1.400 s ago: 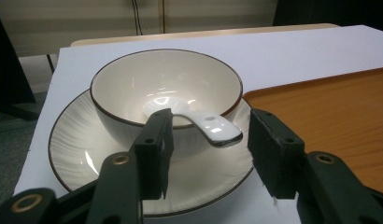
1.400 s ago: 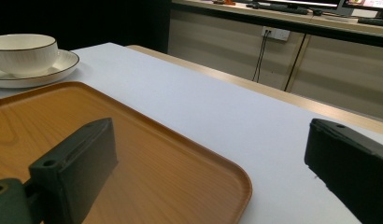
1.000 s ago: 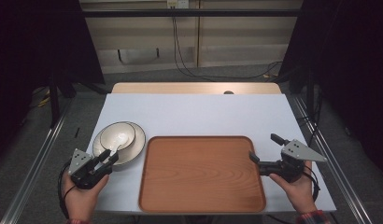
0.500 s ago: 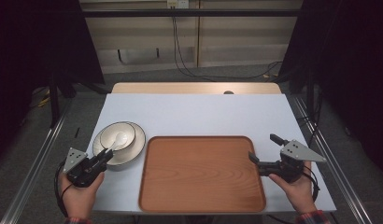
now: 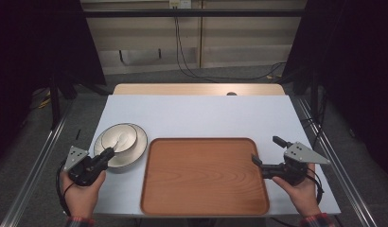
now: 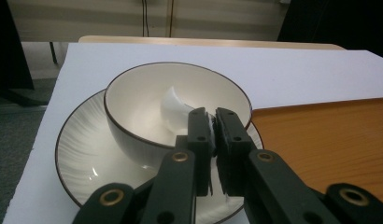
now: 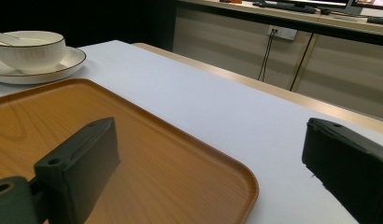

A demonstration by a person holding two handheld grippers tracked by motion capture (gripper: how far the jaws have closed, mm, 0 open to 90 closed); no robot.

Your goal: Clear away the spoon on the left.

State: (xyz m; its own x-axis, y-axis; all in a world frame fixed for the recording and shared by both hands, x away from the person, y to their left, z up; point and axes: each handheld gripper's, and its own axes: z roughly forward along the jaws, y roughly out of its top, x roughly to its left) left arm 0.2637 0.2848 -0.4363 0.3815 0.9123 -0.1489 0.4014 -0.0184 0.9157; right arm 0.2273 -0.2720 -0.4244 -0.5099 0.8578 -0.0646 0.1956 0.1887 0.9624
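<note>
Beside the tray, the left claw is closing, pinching the bowl rim for lifting; the right claw is hanging spread.

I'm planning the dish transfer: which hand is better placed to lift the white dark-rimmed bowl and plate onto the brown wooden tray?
Left. The left gripper is shut on the near rim of the white dark-rimmed bowl on its plate; the right gripper stands open at the brown wooden tray's far side.
</note>
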